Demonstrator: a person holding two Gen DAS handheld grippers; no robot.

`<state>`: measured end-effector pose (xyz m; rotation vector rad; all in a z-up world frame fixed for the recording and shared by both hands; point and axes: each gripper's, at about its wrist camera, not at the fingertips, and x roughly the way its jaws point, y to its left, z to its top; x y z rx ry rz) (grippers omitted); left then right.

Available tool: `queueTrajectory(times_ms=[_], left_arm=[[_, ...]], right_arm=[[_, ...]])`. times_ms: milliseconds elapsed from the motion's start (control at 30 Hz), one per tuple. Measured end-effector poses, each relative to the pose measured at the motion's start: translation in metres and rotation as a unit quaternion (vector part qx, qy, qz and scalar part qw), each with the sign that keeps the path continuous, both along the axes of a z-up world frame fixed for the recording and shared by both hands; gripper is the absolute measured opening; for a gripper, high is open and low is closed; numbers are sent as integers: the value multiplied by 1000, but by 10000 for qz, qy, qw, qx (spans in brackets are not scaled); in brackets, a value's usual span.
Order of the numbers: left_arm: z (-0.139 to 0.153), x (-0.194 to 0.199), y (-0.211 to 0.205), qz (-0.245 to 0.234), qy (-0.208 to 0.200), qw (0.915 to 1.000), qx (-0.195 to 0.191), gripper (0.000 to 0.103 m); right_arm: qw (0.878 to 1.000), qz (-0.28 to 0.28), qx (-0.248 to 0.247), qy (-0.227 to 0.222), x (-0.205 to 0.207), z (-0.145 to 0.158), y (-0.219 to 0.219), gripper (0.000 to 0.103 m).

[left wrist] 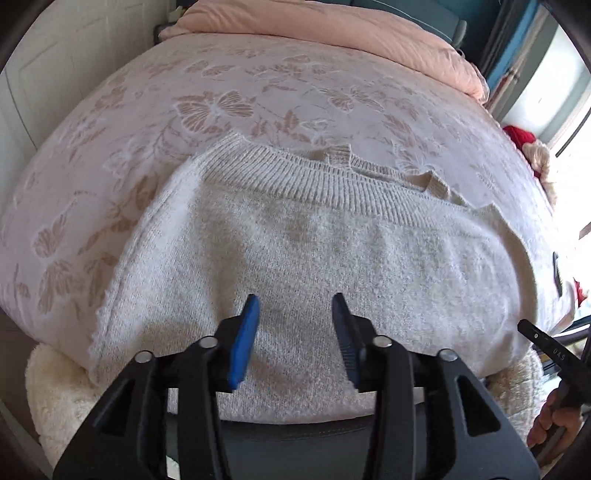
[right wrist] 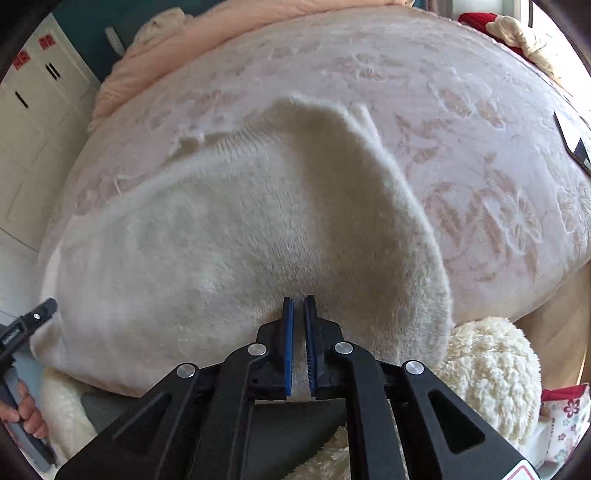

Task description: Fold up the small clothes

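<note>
A cream fuzzy sweater (right wrist: 221, 236) lies spread on the pink floral bedspread (right wrist: 480, 147), one part folded over along its right side; the right gripper (right wrist: 299, 302) hangs above its near edge, blue pads almost together with nothing between them. At lower left a hand (right wrist: 27, 410) holds the other gripper's handle; a fluffy white cushion (right wrist: 491, 373) sits lower right.

I'm in a bedroom, home setting: bed (left wrist: 332, 92) w/ pink floral blanket, peach duvet (left wrist: 332, 29) bunched at its far edge, white wardrobe doors (right wrist: 33, 110) beside it, window (left wrist: 554, 110) at the bed's right edge.
</note>
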<state>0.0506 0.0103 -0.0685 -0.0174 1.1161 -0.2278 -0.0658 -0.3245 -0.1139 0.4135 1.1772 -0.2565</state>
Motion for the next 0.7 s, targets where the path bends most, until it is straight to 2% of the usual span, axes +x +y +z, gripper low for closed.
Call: queueTrajectory(times_ms=[67, 100, 167, 200, 267, 367, 433, 500, 533, 600, 667, 700], left_arm=[[-12, -2, -5, -75, 110, 9991, 407, 43], [-14, -6, -5, -72, 184, 9989, 420, 42], [-8, -17, -3, -107, 102, 9995, 268, 43], [-7, -20, -5, -142, 64, 9993, 325, 43], [-11, -25, -11, -247, 77, 9988, 407, 49], [-30, -23, -16, -203, 337, 9984, 414, 52], [-35, -23, -14, -178, 387, 9983, 405, 53], [-26, -25, -7, -137, 341, 9989, 283, 53], [-17, -26, 0, -51, 254, 9995, 169, 53], [0, -19, 20, 220, 80, 9997, -123, 58], [14, -4, 41, 531, -138, 9981, -281, 69], [18, 7, 49, 644, -232, 9974, -242, 74]], right_arm=[[9998, -84, -97, -125, -1, 10, 7, 10], [9996, -27, -53, -287, -2, 22, 12, 12], [9978, 156, -11, -637, -4, 44, 27, 12], [9970, 301, -35, -714, -3, 50, 37, 12], [9959, 595, -136, -674, 3, 45, 55, 12], [9963, 813, -280, 27, 16, -1, 70, 12], [9969, 725, -252, -155, 14, 10, 68, 12], [9967, 647, -59, -488, 10, 33, 60, 15], [9962, 566, -68, -652, 8, 44, 54, 18], [9952, 334, -359, -842, 11, 61, 35, 56], [9927, 89, -753, -942, 19, 69, 10, 58], [9924, 10, -841, -897, 27, 69, -2, 58]])
